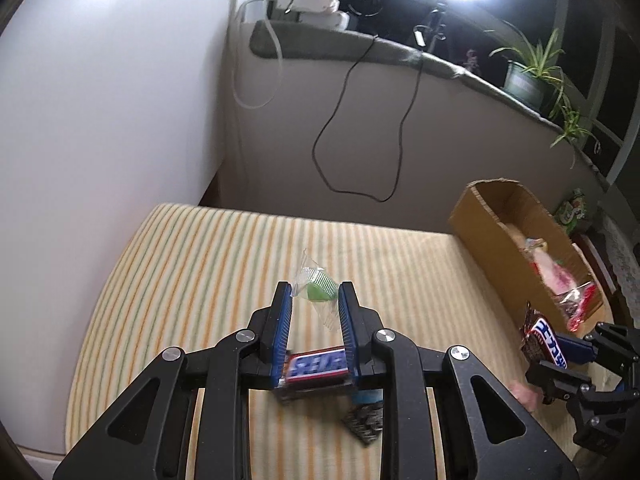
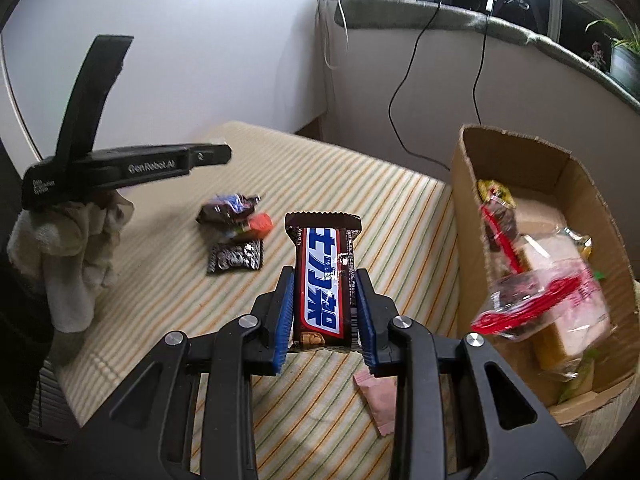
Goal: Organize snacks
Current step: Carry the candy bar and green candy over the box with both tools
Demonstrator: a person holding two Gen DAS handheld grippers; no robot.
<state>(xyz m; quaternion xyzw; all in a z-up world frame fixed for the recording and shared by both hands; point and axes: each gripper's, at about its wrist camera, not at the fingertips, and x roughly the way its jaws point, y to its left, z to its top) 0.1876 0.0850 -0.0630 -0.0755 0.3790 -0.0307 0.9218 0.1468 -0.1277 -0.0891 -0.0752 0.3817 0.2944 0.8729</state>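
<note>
The chocolate bar (image 2: 325, 280) sat upright between the jaws of the right gripper (image 2: 326, 312), which were clamped on its long sides, its crimped top end standing out past the jaw tips. Just to the right of those jaws stood the open cardboard box (image 2: 516, 148), already holding several wrapped snacks, among them a clear packet with red print (image 2: 532, 300) and a pale block-shaped pack (image 2: 560, 332). By the look of it, this bar was on its way into the box.

The jaws of the left gripper (image 1: 315, 312) stood apart, with a Snickers bar (image 1: 318, 362) lying crosswise low between them near their base; whether they gripped it could not be told. Just beyond their tips lay a clear packet with a green sweet (image 1: 316, 290) on the striped cloth (image 1: 180, 280).

Well to the left of the right jaws, a small heap remained on the cloth: a dark crumpled wrapper (image 2: 230, 208), an orange sweet (image 2: 260, 224) and a black patterned sachet (image 2: 236, 258). A pink sachet (image 2: 378, 400) lay under the right jaw.

The sorting seemed partly done: some snacks boxed, at least six loose.
</note>
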